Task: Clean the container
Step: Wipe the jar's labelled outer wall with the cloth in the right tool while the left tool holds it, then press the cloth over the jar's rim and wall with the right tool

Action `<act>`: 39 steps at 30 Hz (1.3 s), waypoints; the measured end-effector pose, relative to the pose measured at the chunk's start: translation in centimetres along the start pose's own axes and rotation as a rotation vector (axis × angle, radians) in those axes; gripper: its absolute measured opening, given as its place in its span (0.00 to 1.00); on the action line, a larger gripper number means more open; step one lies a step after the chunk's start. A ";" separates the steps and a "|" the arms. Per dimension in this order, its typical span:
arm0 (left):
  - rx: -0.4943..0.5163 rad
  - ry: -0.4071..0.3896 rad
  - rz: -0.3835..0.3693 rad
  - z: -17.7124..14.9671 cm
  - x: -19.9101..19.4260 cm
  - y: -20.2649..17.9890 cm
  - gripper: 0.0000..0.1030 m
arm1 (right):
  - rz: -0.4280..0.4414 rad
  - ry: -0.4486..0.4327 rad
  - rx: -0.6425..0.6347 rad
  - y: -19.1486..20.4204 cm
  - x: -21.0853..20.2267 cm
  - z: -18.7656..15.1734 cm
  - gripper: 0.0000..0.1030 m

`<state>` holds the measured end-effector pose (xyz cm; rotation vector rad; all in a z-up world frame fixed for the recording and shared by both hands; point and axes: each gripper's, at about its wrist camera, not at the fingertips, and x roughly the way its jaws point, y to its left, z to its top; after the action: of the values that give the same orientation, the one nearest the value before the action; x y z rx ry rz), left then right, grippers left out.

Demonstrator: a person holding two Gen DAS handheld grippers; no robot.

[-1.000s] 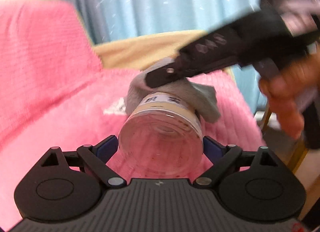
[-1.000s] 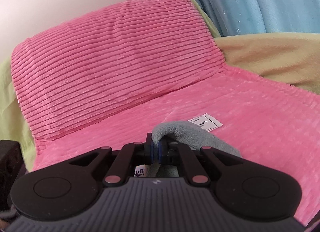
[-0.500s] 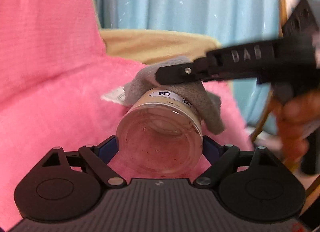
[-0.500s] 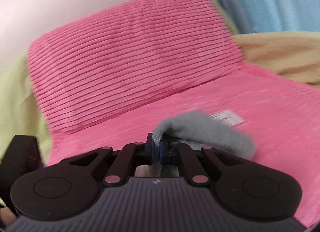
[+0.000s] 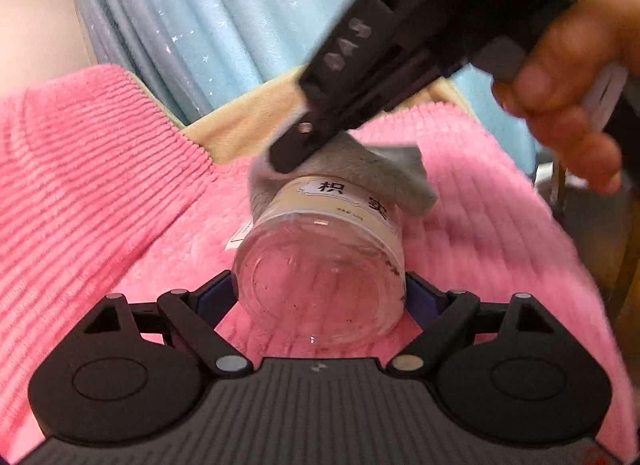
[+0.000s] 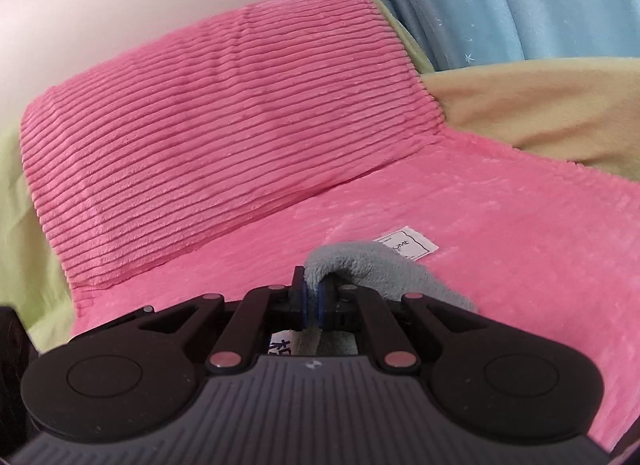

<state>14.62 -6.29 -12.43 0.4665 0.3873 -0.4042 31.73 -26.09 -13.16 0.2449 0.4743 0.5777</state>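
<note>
Our left gripper: jaws wide, clamped on clear container at lower centre of frame, its base toward camera, reddish specks inside. Our right gripper: jaws narrow, pinching grey cloth; in left view it comes from upper right and presses cloth on container's upper wall and label. Pink blanket beneath, blue curtain behind. For good wipe we judge: steady clamp, firm cloth pressure, turn container between strokes, reach specks inside.
</note>
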 end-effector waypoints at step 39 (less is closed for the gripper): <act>-0.223 -0.013 -0.120 -0.4 0.6 2.3 0.86 | 0.005 0.003 -0.064 0.7 -0.3 -0.4 0.03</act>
<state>16.12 -4.38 -12.17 0.2234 0.4433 -0.4745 31.01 -25.65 -13.14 0.1841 0.4573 0.5975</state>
